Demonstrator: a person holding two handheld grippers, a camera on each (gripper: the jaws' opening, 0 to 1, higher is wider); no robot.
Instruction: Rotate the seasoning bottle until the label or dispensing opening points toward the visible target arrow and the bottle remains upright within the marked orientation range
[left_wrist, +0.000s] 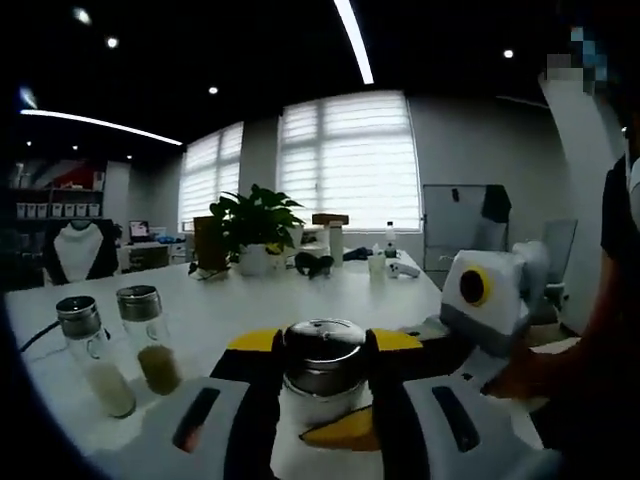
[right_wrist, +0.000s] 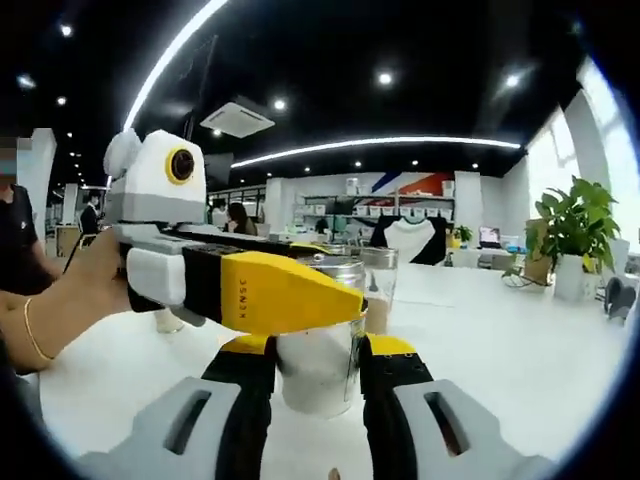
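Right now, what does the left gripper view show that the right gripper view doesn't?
Left gripper view alone: two more shakers standing side by side on the white table, with pale and olive contents, and blinds-covered windows behind.

Right gripper view alone: a hand holding the left gripper, plus people seated at the far back.

Both: the steel-capped seasoning bottle upright between yellow-tipped fingers, the potted plant, and the other gripper reaching in.

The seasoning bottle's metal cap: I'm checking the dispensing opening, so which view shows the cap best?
The left gripper view: the cap faces the camera unobstructed between that tool's jaws. In the right gripper view the other tool crosses the bottle, leaving only the cap's rim.
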